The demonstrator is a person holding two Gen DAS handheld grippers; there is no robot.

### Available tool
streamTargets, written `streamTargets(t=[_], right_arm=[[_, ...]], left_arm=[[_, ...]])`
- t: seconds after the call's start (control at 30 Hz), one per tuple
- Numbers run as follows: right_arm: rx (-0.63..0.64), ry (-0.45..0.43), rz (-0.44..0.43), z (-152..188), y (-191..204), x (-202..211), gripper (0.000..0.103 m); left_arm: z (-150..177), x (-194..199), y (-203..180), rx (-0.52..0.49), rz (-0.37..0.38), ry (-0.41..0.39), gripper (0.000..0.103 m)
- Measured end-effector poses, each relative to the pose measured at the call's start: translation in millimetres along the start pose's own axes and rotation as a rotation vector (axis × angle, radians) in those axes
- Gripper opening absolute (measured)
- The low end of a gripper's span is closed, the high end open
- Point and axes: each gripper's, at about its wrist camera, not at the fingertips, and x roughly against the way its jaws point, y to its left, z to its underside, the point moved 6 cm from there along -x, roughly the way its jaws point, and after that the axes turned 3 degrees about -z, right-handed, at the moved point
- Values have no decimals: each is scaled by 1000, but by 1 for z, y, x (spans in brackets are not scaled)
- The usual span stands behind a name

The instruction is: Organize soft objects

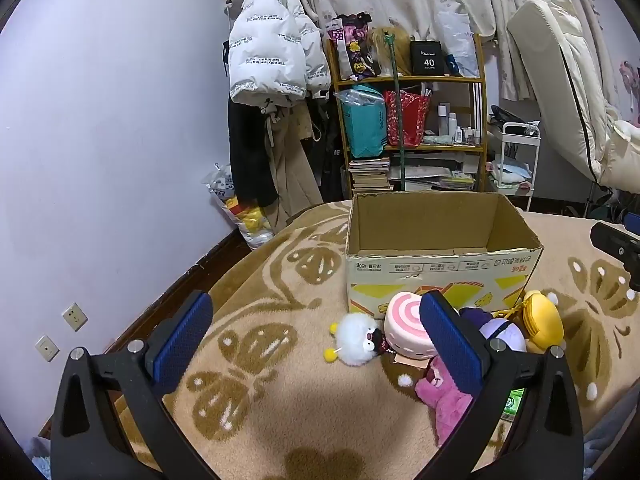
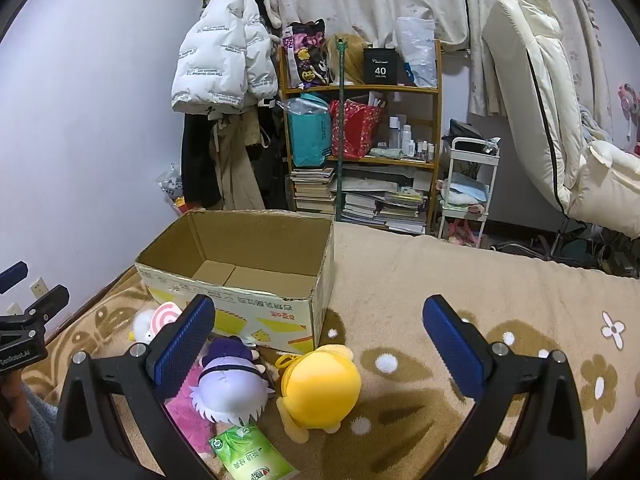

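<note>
An open cardboard box (image 1: 440, 268) stands on the blanket; it also shows in the right wrist view (image 2: 240, 300), with nothing visible inside. In front of it lie soft toys: a white fluffy toy (image 1: 356, 338), a pink-swirl roll toy (image 1: 404, 330), a pink plush (image 1: 448, 404), a purple-haired doll (image 2: 230, 388), a yellow plush (image 2: 320, 390) and a green tissue pack (image 2: 252, 456). My left gripper (image 1: 316, 340) is open above the blanket, left of the toys. My right gripper (image 2: 320, 344) is open just above the yellow plush.
A beige patterned blanket (image 2: 460, 292) covers the bed. Behind stand a wooden shelf (image 1: 412, 120) with bags and books, hanging coats (image 1: 272, 80), a white cart (image 2: 468, 192) and a cream recliner (image 2: 560, 120). The purple wall (image 1: 100, 140) is to the left.
</note>
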Motion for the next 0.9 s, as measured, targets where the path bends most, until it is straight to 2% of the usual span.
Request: streamTargets(t=[0.9], right_arm=[[-1, 3, -1, 0, -1, 0, 103]], left_arm=[[0, 1, 0, 1, -1, 0, 102]])
